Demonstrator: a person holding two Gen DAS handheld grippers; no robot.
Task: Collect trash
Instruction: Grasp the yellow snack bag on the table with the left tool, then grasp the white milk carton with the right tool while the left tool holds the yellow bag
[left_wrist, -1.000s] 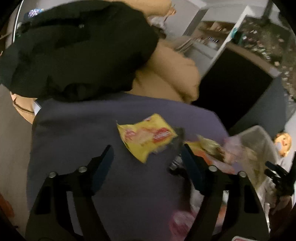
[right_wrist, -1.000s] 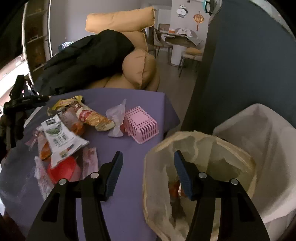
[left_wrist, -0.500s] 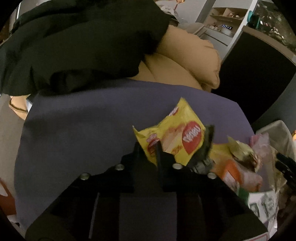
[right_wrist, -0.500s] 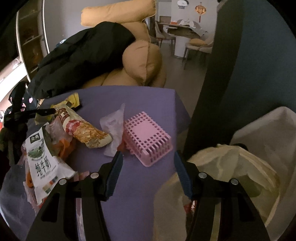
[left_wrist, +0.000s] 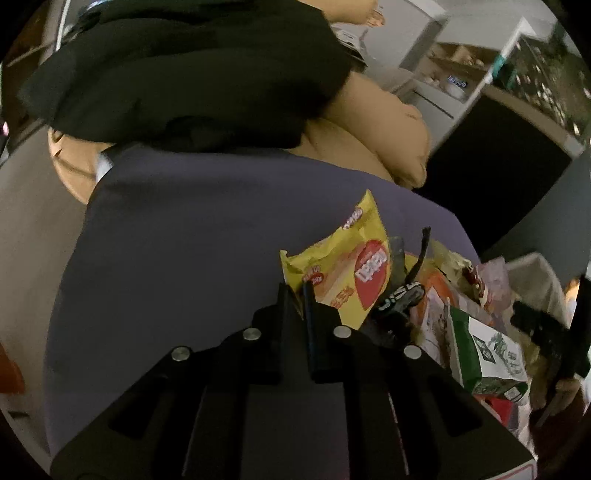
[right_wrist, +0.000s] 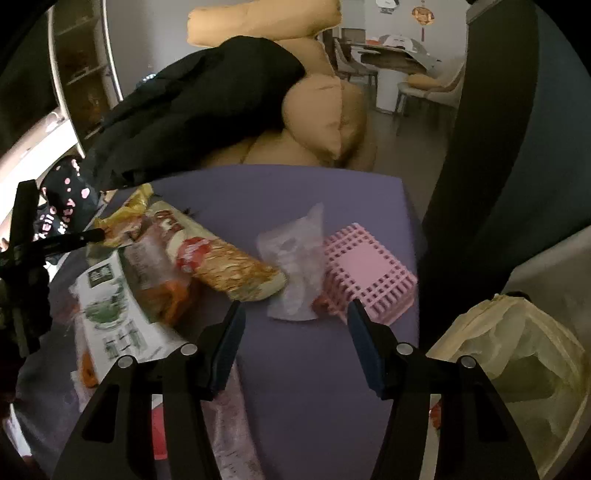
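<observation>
Left wrist: my left gripper (left_wrist: 301, 291) has just closed, pinching the yellow snack packet (left_wrist: 343, 269) by its corner above the purple table (left_wrist: 184, 240).

Right wrist only: my right gripper (right_wrist: 295, 325) gapes empty; pink basket (right_wrist: 369, 273) beyond it on that table, lined bin (right_wrist: 517, 354) off its edge.

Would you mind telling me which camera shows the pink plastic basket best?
The right wrist view: the pink basket lies upside down on the purple tabletop, unobstructed and close. The left wrist view does not show it at all.
</observation>
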